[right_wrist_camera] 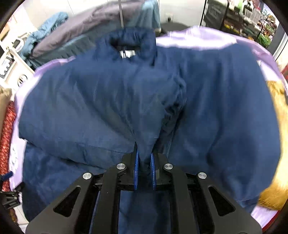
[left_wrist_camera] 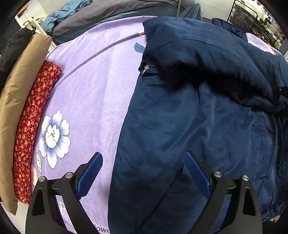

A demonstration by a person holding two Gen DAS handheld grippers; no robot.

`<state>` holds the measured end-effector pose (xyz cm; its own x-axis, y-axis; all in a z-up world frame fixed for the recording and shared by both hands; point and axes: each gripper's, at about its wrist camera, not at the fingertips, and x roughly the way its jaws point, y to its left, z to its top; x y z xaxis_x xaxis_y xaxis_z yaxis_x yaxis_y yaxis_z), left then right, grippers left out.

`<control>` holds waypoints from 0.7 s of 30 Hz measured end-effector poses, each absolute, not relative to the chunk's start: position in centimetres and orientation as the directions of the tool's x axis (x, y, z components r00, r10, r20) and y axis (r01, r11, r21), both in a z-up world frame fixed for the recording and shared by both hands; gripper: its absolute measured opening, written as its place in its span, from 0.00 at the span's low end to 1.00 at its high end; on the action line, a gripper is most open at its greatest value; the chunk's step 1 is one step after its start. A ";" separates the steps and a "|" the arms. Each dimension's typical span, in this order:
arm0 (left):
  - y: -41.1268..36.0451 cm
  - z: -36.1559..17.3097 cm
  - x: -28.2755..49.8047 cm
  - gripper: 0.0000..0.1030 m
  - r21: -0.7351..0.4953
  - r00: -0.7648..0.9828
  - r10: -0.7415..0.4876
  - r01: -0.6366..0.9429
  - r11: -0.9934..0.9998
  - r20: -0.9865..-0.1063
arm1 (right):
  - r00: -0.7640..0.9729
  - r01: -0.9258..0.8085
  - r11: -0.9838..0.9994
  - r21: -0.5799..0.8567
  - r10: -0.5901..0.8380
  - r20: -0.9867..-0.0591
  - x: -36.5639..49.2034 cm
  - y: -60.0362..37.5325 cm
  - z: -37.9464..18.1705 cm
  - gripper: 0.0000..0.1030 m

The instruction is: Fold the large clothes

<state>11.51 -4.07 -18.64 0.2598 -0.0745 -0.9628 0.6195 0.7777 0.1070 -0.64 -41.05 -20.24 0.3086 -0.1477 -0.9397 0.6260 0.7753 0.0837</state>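
Observation:
A large navy blue jacket (left_wrist_camera: 198, 117) lies spread on a lilac flowered sheet (left_wrist_camera: 93, 86), one part folded over its upper half. My left gripper (left_wrist_camera: 144, 158) hangs open above the jacket's left edge, one blue pad over the sheet and the other over the fabric. In the right wrist view the same jacket (right_wrist_camera: 108, 100) fills the frame, collar at the top. My right gripper (right_wrist_camera: 143, 158) is shut on a pinched ridge of the jacket's fabric near its middle.
A red floral roll (left_wrist_camera: 34, 129), a tan padded garment (left_wrist_camera: 19, 100) and a black one (left_wrist_camera: 12, 52) lie along the sheet's left edge. Grey and teal bedding (left_wrist_camera: 100, 16) is heaped at the back. A black wire rack (left_wrist_camera: 252, 19) stands back right. Orange fur (right_wrist_camera: 275, 144) sits at right.

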 end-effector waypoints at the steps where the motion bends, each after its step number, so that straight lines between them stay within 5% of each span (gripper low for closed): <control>1: -4.1 -18.7 11.5 0.87 0.109 0.260 -0.072 0.621 0.776 -0.963 | 0.302 0.626 0.776 0.075 -0.153 -0.941 -0.6 -40.7 -20.8 0.12; 12: -3.2 -18.5 12.7 0.88 0.113 0.273 -0.062 0.579 0.807 -0.960 | 0.225 0.613 0.790 -0.016 -0.194 -0.955 1.9 -39.9 -23.3 0.33; 14: -3.0 -18.6 12.7 0.88 0.116 0.272 -0.055 0.574 0.810 -0.961 | 0.225 0.624 0.781 -0.019 -0.203 -0.953 1.5 -40.0 -22.7 0.41; 16: -2.8 -18.7 12.6 0.88 0.122 0.273 -0.048 0.571 0.812 -0.961 | 0.226 0.656 0.754 -0.037 -0.243 -0.943 0.3 -39.6 -21.5 0.75; 17: -2.7 -18.8 12.6 0.88 0.123 0.272 -0.045 0.571 0.812 -0.961 | 0.249 0.669 0.743 -0.024 -0.255 -0.934 -0.5 -39.4 -20.8 0.82; 21: -2.3 -18.9 12.4 0.88 0.128 0.271 -0.039 0.573 0.809 -0.962 | 0.282 0.684 0.730 0.011 -0.250 -0.926 -3.5 -38.5 -19.8 0.85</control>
